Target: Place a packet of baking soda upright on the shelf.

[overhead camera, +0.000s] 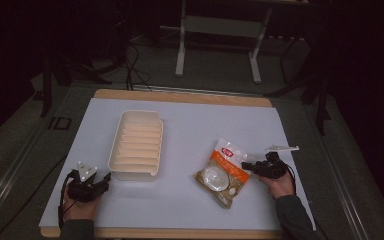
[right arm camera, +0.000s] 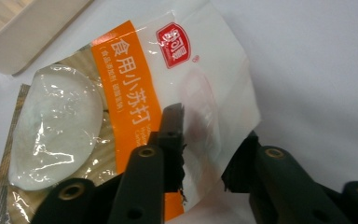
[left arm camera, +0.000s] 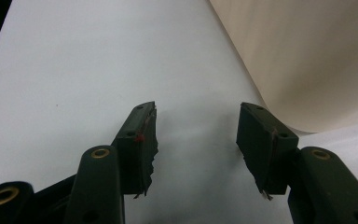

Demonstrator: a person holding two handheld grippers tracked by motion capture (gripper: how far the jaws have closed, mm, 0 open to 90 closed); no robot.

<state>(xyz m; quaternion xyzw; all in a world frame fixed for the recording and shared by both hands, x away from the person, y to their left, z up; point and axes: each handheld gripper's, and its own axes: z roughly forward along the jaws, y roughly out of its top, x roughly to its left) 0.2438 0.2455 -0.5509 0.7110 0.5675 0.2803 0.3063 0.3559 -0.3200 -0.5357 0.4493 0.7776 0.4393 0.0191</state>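
Note:
A clear food bag [overhead camera: 223,172] with an orange label and a white round content lies flat on the white mat, right of centre. In the right gripper view the bag [right arm camera: 135,93] has its white upper edge between the jaws of my right gripper [right arm camera: 209,126]. One jaw lies over the bag and the other is partly behind its corner, with a gap left between the pads. In the high view the right gripper [overhead camera: 247,166] sits at the bag's right edge. My left gripper [overhead camera: 105,180] rests on the mat at the lower left. Its jaws stand wide apart with nothing between them in the left gripper view [left arm camera: 198,112].
A cream ribbed tray [overhead camera: 136,114] stands left of centre, just beyond the left gripper; its wall [left arm camera: 307,56] rises at that view's right. The tray's corner [right arm camera: 23,37] lies beyond the bag. The white mat [overhead camera: 195,125] covers the wooden table. A metal stand [overhead camera: 217,30] is behind.

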